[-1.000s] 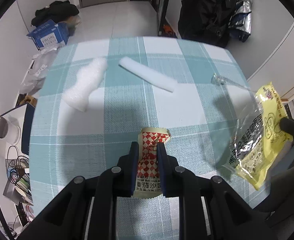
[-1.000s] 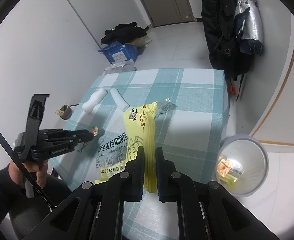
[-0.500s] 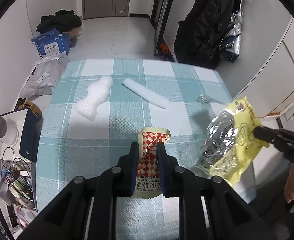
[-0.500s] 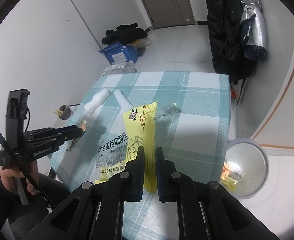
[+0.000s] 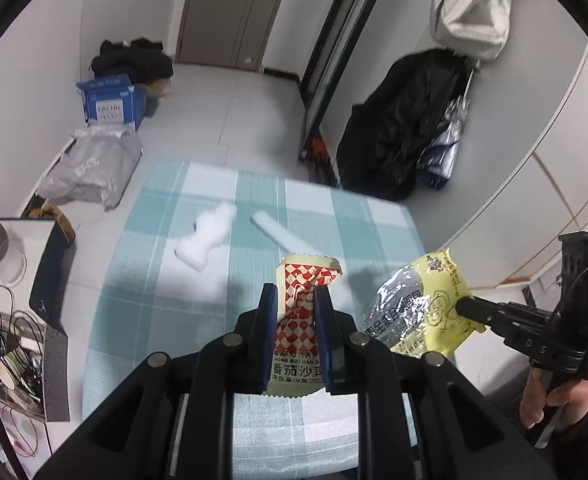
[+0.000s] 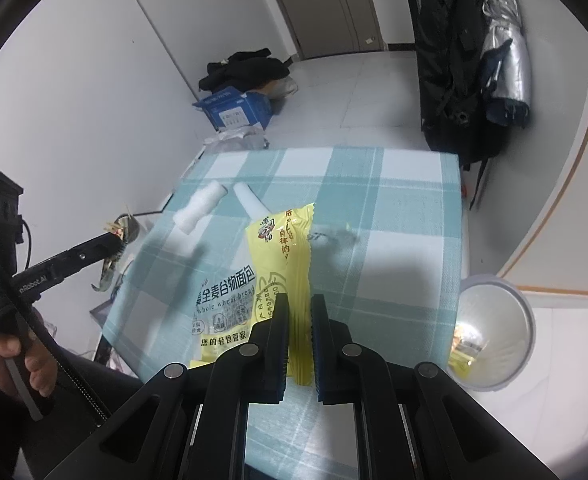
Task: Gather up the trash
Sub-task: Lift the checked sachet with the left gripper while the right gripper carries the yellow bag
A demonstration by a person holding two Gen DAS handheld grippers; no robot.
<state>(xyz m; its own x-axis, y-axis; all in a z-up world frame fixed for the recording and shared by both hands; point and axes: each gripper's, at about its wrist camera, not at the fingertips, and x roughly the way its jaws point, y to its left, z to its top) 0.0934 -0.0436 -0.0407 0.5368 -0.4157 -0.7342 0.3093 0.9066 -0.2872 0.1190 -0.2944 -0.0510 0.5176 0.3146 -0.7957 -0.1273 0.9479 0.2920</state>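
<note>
Grippers pinch crinkly wrappers: left gripper [image 5: 296, 312] red-checked sachet [image 5: 302, 312], right gripper [image 6: 299, 320] yellow bag [image 6: 282, 248].

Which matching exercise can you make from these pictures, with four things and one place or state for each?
Things:
1. red checked sachet
2. yellow bread wrapper
3. white foam piece
4. trash bin

Places:
a. lying on the checked tablecloth
b. on the floor beside the table
c. in the left claw
d. in the right claw

Pairs: 1-c, 2-d, 3-a, 4-b
</note>
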